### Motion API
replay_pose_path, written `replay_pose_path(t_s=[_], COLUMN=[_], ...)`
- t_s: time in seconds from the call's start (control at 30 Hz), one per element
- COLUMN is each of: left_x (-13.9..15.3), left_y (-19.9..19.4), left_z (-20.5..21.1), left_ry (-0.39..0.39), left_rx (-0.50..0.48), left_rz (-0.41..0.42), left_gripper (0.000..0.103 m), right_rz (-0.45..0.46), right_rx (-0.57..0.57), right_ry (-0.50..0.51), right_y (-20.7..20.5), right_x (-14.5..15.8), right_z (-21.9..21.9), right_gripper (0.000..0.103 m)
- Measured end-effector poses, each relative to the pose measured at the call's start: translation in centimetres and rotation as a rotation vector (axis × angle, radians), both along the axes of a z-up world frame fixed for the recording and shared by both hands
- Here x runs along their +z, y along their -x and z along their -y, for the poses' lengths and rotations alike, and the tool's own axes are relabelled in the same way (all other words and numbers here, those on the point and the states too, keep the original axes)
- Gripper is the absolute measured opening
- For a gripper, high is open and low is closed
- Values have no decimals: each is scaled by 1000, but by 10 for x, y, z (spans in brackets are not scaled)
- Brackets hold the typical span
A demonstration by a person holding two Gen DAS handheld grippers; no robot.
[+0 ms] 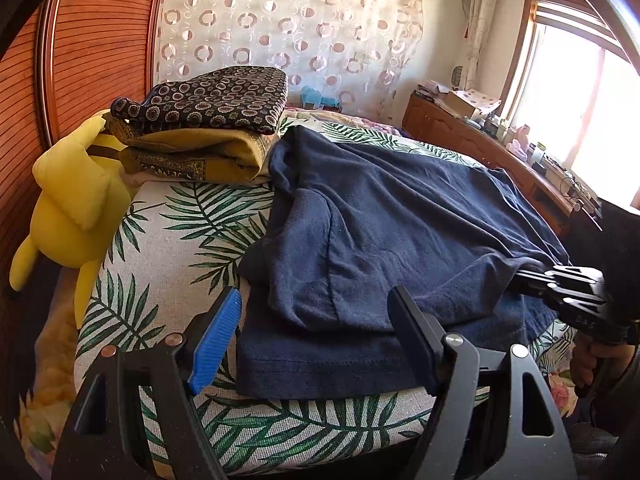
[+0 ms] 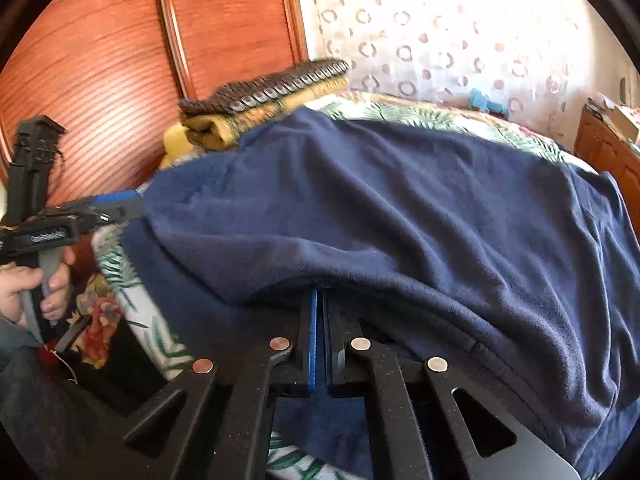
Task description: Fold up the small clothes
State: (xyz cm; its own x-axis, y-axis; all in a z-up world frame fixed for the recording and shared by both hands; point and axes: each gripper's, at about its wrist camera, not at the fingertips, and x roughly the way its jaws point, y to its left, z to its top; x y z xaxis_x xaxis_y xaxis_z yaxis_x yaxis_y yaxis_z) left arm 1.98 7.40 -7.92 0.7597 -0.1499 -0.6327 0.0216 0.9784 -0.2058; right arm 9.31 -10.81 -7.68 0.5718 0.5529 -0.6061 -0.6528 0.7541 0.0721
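Navy shirt (image 1: 400, 216) lies on the bed (image 1: 176, 216), long axis running near to far. Right gripper (image 2: 320, 320) pinches its near-right edge; left gripper (image 1: 316, 332) gapes wide at the near hem, nothing gripped.

Both grippers were black metal with round silver rivets; the left gripper (image 1: 316, 320) had blue ribbed pads (image 1: 216, 340). The right gripper (image 2: 320, 312) likewise. Bare fingers (image 2: 56, 288), grey sleeve.
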Motion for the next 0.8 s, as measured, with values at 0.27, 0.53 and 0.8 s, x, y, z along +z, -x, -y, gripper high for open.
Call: replay_pose_path(t_s=[0.27,0.53,0.8], left_x=[0,1,-10], left_y=[1,1,-20], left_z=[2,-4,-6], left_ry=[-5,-9,-48], left_rx=[-7,10,20], left_rz=[-1,7,-27], left_gripper=[76,76,76], right_rz=[26,-33,27], right_rx=[28,57,-24], right_ry=[-10,-1,4], right_y=[12,44,61], right_x=[7,21,38], right_z=[-4,13,36], right_gripper=[2,2,4])
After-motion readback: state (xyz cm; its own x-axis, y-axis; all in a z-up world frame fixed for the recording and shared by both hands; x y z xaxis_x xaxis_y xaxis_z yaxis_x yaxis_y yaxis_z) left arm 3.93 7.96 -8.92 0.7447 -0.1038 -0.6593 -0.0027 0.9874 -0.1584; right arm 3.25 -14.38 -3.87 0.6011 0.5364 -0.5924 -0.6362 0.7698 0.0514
